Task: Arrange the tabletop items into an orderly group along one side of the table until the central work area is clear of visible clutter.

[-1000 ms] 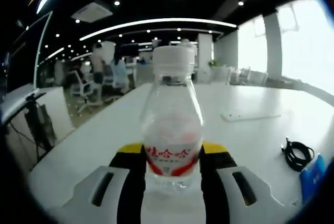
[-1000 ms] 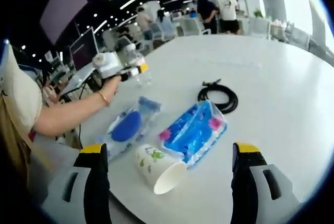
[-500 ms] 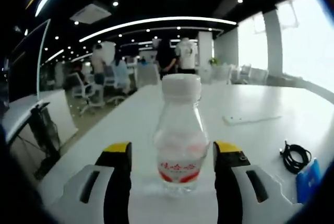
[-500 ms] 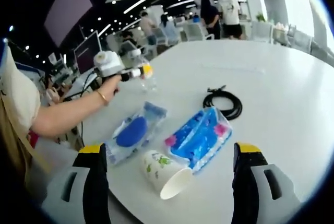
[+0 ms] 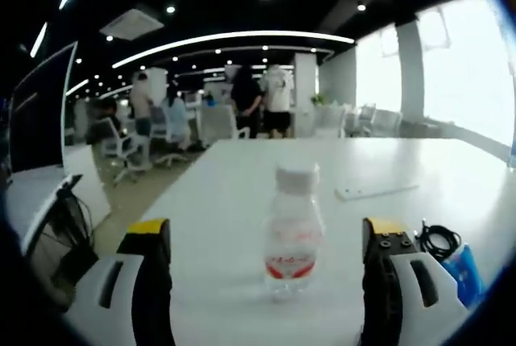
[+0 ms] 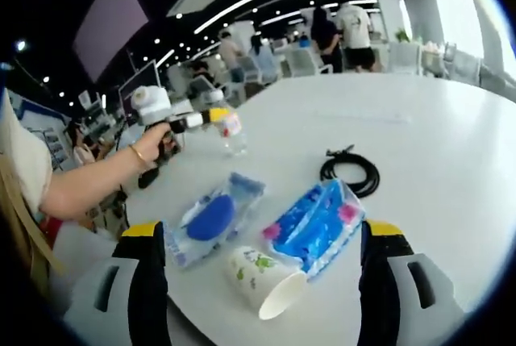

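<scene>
Bottle stands upright near the table edge, free between the wide-apart left tongs; right tongs also apart.

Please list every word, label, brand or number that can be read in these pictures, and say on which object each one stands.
None can be read.
Water bottle: red label band with pale characters, too blurred to read.
Blue tissue pack: pink and white print, too small to read.
Paper cup: green pattern, no legible text.
Clear pouch: no legible text.

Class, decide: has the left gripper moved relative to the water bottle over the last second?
Yes. The left gripper has opened and backed away from the water bottle, which stands on the white table, free of it.
</scene>
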Tool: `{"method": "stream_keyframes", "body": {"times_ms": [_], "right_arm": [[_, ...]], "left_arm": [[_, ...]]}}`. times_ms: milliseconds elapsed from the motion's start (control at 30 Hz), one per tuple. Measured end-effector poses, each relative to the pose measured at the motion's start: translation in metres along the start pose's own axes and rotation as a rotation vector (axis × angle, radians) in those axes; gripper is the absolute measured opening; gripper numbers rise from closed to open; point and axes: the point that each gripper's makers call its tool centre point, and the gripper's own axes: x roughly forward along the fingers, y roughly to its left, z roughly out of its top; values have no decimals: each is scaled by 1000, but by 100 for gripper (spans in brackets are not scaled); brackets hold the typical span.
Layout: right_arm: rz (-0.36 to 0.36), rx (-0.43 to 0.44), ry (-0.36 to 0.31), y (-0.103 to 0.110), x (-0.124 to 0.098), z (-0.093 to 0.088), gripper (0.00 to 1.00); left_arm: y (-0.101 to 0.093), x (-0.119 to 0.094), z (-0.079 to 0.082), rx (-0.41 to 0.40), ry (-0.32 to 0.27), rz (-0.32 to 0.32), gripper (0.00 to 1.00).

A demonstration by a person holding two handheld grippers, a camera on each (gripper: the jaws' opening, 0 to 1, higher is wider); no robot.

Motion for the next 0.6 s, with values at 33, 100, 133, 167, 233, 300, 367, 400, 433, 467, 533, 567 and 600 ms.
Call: {"method": "stream_keyframes", "body": {"times_ms": [33,100,133,167,233,300,367,400,433,467,533,567,600], "right_arm": [[6,6,-2,1,1,0,99],[14,6,-1,3,1,0,99],[15,4,-1,4,1,0,99],[16,1,1,5,1,0,99],[20,-5,4,6,2,0,99],[29,-2,8,8,2,-1,99],[34,6,8,9,2,-2,99],[36,5,9,10,2,-2,99],[35,5,12,10,2,-2,99],[35,5,15,10,2,-3,99],[35,7,23,10,2,-5,99],[37,8,26,11,2,-7,99],[38,10,27,12,2,-8,99]], "left_arm": [[2,-3,2,-4,-2,-4,99],[1,-7,3,-8,-1,-21,99],[0,-9,4,-6,0,-28,99],[-1,-10,3,0,2,-33,99],[-3,-14,1,5,15,-47,99],[-7,-18,-1,-14,25,-70,100],[-9,-23,0,-17,31,-86,100],[-10,-26,2,-8,25,-90,100],[-11,-28,3,-3,24,-94,100],[-12,-31,6,12,22,-100,100],[-13,-36,8,32,16,-113,100],[-12,-38,9,33,16,-114,100],[-11,-40,9,35,16,-118,100]]}}
